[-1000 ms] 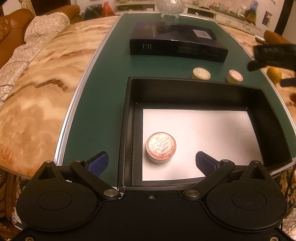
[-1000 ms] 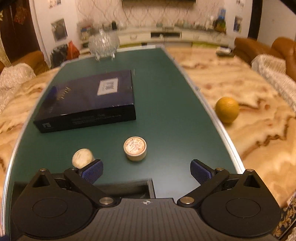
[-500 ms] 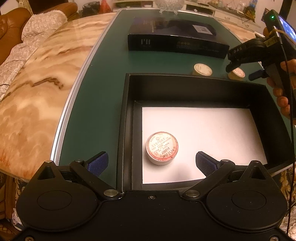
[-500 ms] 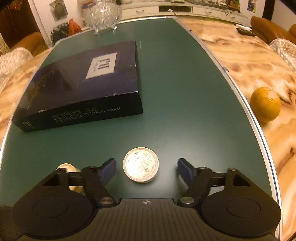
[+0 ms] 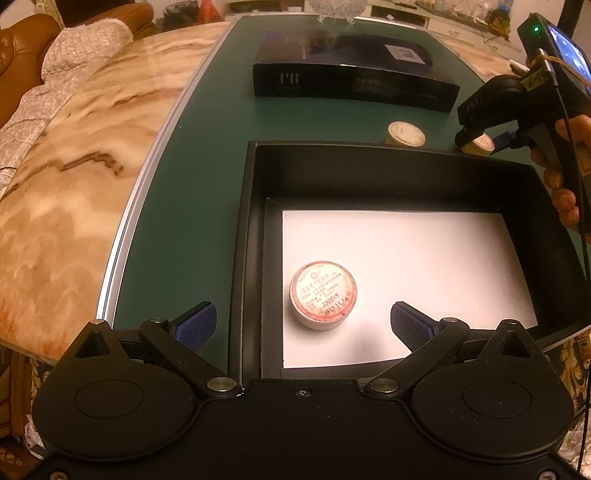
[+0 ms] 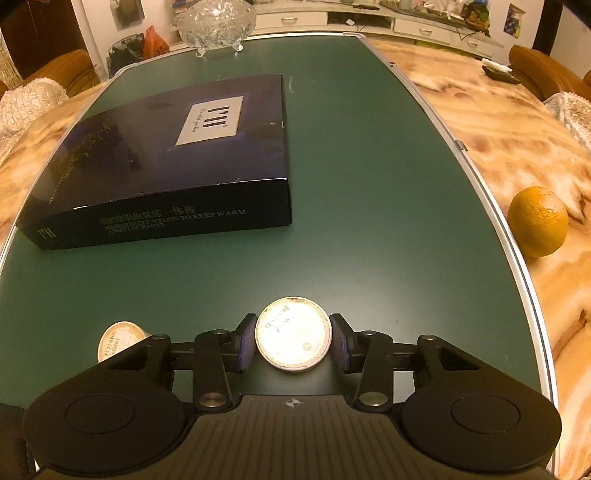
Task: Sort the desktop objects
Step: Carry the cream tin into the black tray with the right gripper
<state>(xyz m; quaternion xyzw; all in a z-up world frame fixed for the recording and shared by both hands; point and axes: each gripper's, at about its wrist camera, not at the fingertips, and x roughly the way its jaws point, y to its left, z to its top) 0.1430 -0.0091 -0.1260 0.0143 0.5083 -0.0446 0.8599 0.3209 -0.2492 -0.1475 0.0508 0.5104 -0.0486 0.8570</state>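
My right gripper [image 6: 293,338] is shut on a small round foil-lidded cup [image 6: 293,334] that stands on the green table top; both blue pads press its sides. In the left wrist view that same cup [image 5: 479,144] shows behind the far rim of the open black box [image 5: 369,151], with the right gripper [image 5: 482,142] on it. A second cup [image 6: 118,338] stands just left of the right gripper, also seen beyond the box as the second cup [image 5: 405,133]. A third cup [image 5: 322,294] sits on the box's white floor. My left gripper [image 5: 303,325] hangs open over the box's near edge.
A flat dark blue carton [image 6: 166,162] lies further back on the green top [image 6: 369,184]. An orange [image 6: 537,226] rests on the marble surround at the right. A glass bowl [image 6: 214,22] stands at the far end. A person's hand [image 5: 565,177] holds the right gripper.
The right gripper came forward and down over the cup behind the box and its jaws closed on it. The left gripper stayed still and open.
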